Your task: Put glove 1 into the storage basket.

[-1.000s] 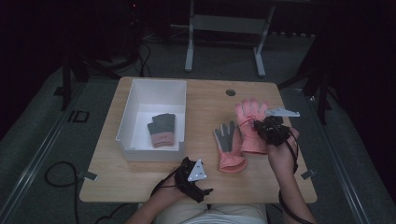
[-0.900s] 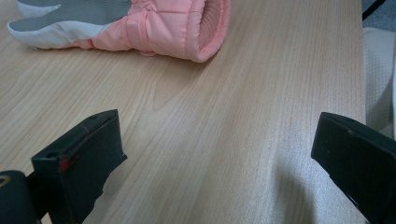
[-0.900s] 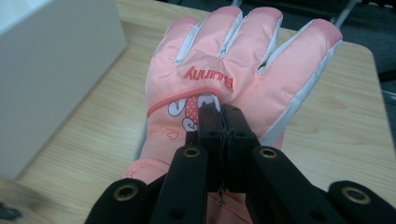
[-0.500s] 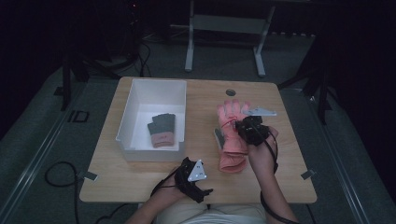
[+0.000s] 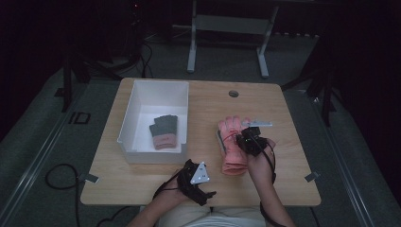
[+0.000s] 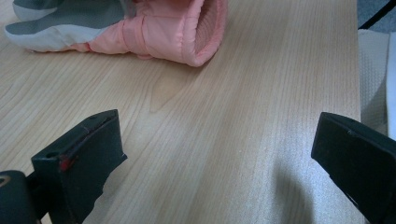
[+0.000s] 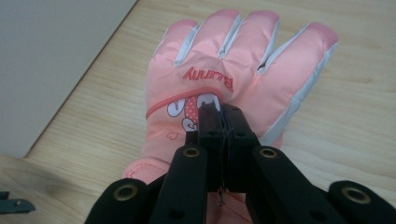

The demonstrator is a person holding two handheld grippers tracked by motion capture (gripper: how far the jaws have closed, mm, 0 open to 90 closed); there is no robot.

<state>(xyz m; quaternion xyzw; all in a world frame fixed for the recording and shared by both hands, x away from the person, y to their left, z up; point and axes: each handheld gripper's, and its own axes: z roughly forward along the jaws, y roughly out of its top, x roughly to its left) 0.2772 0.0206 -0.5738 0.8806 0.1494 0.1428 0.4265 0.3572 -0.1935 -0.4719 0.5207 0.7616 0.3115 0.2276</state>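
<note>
Right gripper (image 7: 219,116): your jaws, pinched shut on the pink glove (image 7: 233,79), have carried it leftward toward the white bin (image 5: 153,118), onto its mate. Left gripper (image 6: 210,154): wide open, empty.

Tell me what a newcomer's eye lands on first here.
The pink glove right of the table's centre, pinched on its back by the shut right gripper. Next, the white bin to its left, holding a grey-and-pink glove. The left gripper sits open by the near edge.

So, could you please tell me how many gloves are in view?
3: a grey-and-pink glove in the white bin; two pink gloves stacked on the table, the top one pinched by the right gripper. More may be hidden.
</note>
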